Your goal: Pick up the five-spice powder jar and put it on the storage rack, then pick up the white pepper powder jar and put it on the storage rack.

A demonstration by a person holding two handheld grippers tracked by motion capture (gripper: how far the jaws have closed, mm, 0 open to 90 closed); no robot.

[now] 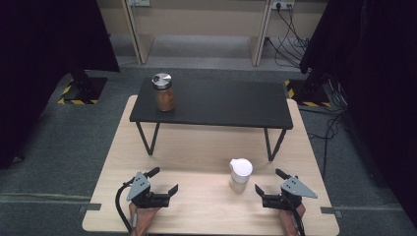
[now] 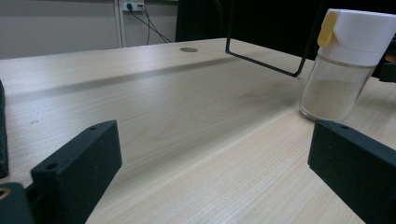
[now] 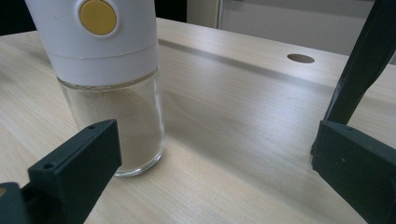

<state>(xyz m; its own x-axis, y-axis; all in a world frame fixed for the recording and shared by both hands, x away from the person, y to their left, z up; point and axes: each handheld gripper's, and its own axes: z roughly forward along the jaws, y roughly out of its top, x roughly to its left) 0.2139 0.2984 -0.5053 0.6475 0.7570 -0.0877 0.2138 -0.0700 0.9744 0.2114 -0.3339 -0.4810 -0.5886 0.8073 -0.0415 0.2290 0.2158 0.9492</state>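
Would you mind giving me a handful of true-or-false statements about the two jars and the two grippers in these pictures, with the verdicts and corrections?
1. The white-lidded shaker jar stands upright on the wooden table. True.
2. The right gripper is clamped on the shaker jar. False: its jaws are open and apart from the jar, which stands just ahead of them in the right gripper view.
3. The metal-lidded jar stands on the black shelf. True.
4. The left gripper holds the metal-lidded jar. False: its jaws are open and empty, low over the table's near edge.
5. The shaker jar lies nearer the left gripper than the right. False: it is nearer the right gripper.
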